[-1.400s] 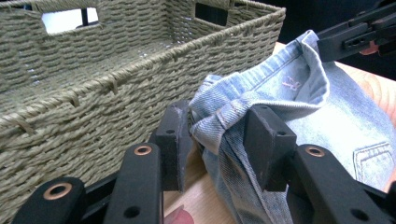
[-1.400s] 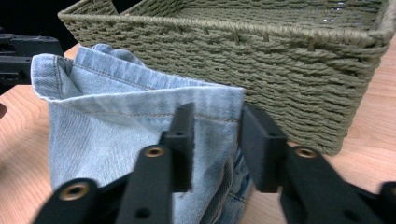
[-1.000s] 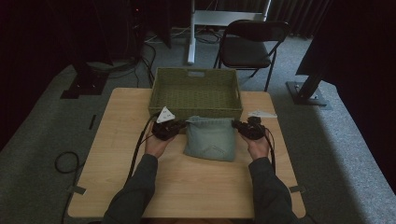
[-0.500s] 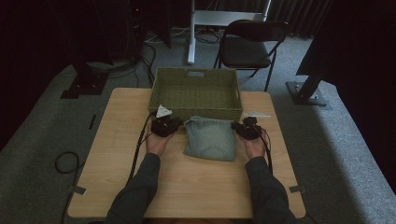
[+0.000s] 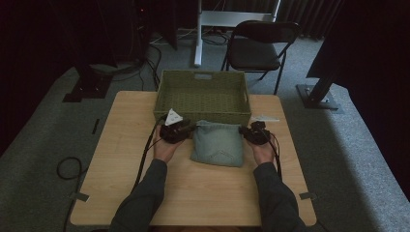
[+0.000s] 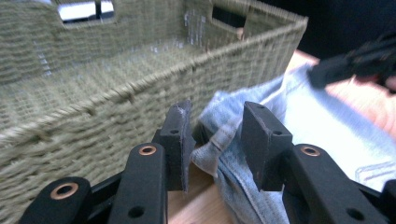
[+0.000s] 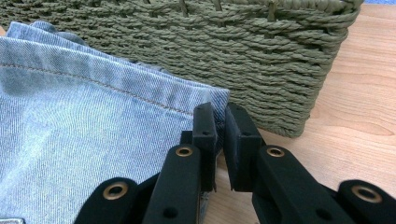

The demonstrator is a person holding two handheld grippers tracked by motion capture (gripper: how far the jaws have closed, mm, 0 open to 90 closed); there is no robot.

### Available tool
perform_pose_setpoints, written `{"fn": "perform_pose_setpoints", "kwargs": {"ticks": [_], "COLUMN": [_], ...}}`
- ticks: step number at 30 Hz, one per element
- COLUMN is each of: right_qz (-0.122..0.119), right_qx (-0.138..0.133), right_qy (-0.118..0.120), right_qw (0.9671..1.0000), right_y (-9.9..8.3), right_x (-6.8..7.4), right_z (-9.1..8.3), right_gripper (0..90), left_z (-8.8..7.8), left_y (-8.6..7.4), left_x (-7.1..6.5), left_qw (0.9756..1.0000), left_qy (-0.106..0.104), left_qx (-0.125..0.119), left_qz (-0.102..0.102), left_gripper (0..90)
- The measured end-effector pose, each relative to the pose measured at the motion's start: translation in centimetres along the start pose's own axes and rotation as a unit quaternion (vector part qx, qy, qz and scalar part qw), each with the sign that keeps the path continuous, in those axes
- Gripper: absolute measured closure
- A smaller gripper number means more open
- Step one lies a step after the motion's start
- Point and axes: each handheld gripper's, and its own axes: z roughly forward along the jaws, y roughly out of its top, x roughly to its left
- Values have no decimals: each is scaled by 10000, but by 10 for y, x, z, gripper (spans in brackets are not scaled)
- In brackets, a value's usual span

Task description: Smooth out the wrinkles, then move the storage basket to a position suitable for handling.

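The folded jeans (image 5: 217,144) lay on your worktop (image 5: 121,159), right against the wicker basket (image 5: 203,96). Your right gripper (image 7: 219,116) pinched their corner hem, while your left gripper (image 6: 215,135) had just been opening, fingers spread around the fabric edge.

This is a recording studio or lab room: dark curtains (image 5: 358,43), grey carpet floor (image 5: 43,125), equipment stands with cables (image 5: 89,87), a folding chair (image 5: 258,48), one wooden worktop (image 5: 121,145).
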Motion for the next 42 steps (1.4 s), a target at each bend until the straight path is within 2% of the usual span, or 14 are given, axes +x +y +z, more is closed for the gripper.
{"fn": "perform_pose_setpoints", "kwargs": {"ticks": [1, 2, 3, 4, 6, 7, 8, 13, 19, 27, 33, 38, 39, 42], "right_qz": [-12, -29, -29, -28, -29, -20, -18, -13, -42, -63, -176, -407, -536, -639], "right_qx": [-8, -7, -7, -2, 2, 9, 30, 33, 47, 66, 13, -140, -275, -472], "right_qy": [0, -5, -5, 3, 7, 8, 3, 31, 51, 53, -2, -91, -181, -281], "right_qw": [10000, 10000, 10000, 10000, 10000, 10000, 10000, 10000, 10000, 9999, 9998, 9990, 9980, 9964], "right_y": [0, 0, 0, 0, 0, -1, -2, -2, -2, -3, -1, 2, 4, 6], "right_x": [0, 0, 0, -1, -2, -2, -3, -3, -3, -3, -2, 5, 10, 16], "right_z": [0, -1, -1, -2, -2, -1, -1, 0, 0, 1, -5, -15, -21, -28], "right_gripper": [842, 842, 842, 841, 841, 841, 841, 836, 825, 812, 690, 632, 610, 586], "left_z": [4, 7, 9, 13, 15, 16, 17, 17, 15, 10, -2, -12, -11, -7], "left_y": [-1, -2, -2, -4, -4, -5, -6, -6, -7, -5, 2, 11, 13, 15], "left_x": [-1, -2, -2, 0, 0, 1, 4, 3, 5, 4, -1, -14, -17, -24], "left_qw": [9999, 9996, 9992, 9986, 9983, 9976, 9973, 9970, 9972, 9983, 9990, 9997, 9997, 9993], "left_qy": [108, 211, 317, 433, 481, 581, 585, 647, 627, 499, 429, 61, -4, -151], "left_qx": [73, 157, 232, 297, 322, 369, 408, 424, 383, 294, 73, -147, -158, -86], "left_qz": [37, 44, 50, -12, -31, -53, -163, -81, -111, -87, -48, 176, 204, 341], "left_gripper": [647, 704, 704, 760, 783, 797, 817, 810, 733, 663, 632, 667, 684, 691]}}
